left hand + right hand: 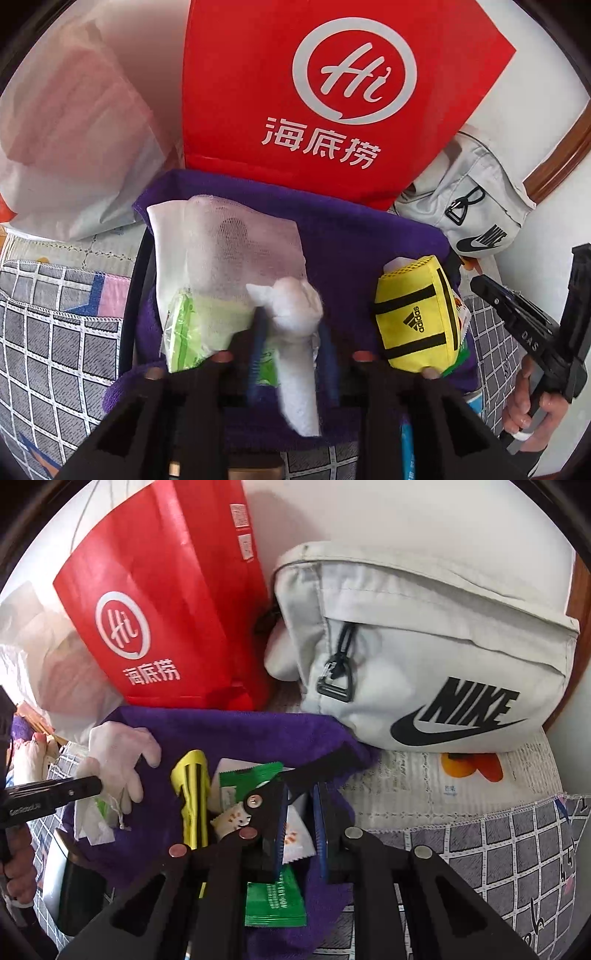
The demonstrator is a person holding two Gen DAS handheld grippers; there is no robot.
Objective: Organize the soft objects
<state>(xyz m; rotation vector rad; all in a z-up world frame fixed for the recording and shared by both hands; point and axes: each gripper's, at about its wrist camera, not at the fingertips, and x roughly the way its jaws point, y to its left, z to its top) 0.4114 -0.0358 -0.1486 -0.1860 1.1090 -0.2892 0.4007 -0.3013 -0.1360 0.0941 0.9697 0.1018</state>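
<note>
My left gripper points steeply down over a purple towel spread on a checked grey cover. Its blue pads stand apart. A white glove hangs between them; it looks blurred, and I cannot tell whether either pad touches it. I read the jaws as open.

Just ahead of the left fingers, slightly to their left, a white mesh pouch lies on the towel with a pale green packet at its near end. Off to the right of the fingers sits a yellow pouch with black stripes, also on the towel. Beyond the towel a red paper bag stands upright, with a white plastic bag to its left and a grey waist bag to its right.

My right gripper also tips down over the towel's right part. Its jaws are nearly together and pinch the top of a small white sachet with orange print. A green sachet lies directly below the fingers, and another green packet just ahead of them. The yellow pouch is left of the right fingers, seen edge-on. Further left is the glove, with the left gripper's black body reaching in from that edge. The waist bag lies ahead and to the right, resting against the wall.

A hand holds the right gripper's handle at the far right of the left view.
</note>
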